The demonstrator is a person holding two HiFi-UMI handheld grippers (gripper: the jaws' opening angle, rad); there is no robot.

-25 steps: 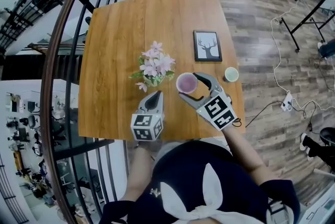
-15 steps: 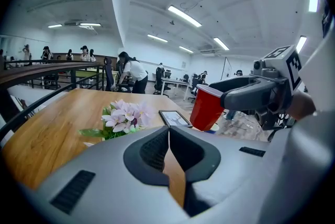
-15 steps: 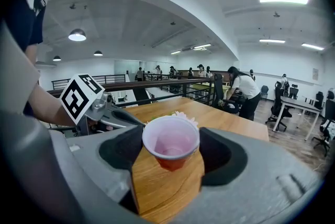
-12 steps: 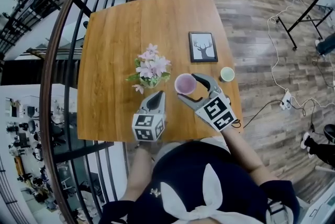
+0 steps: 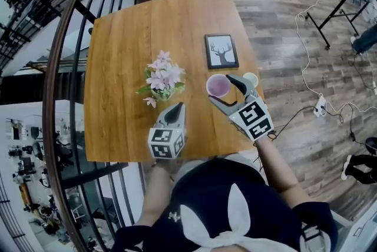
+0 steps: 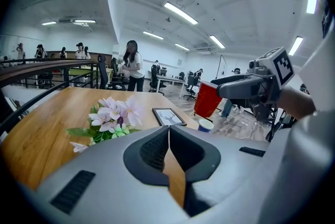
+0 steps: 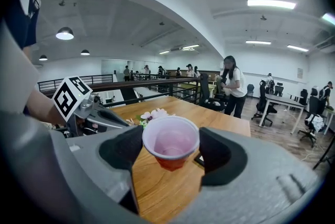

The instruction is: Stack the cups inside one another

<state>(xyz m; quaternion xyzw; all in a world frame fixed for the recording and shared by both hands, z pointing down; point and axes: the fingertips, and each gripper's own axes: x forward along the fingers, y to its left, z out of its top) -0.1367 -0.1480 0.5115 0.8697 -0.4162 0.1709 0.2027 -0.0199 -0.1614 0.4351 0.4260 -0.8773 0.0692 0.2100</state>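
My right tool (image 5: 221, 90) clamps the red cup (image 7: 171, 143) above the counter (image 5: 126, 39), right of centre. My left tool (image 6: 168, 136) is pinched together, empty.

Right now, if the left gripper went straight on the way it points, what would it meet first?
Probably the picture frame, lying in line with the shut claw of the left gripper; the flowers stand just left of that line. Depth is unclear.

wooden table (image 5: 118, 50) | pink flowers (image 5: 160, 77) mid-table | framed tree picture (image 5: 221, 51) near right edge
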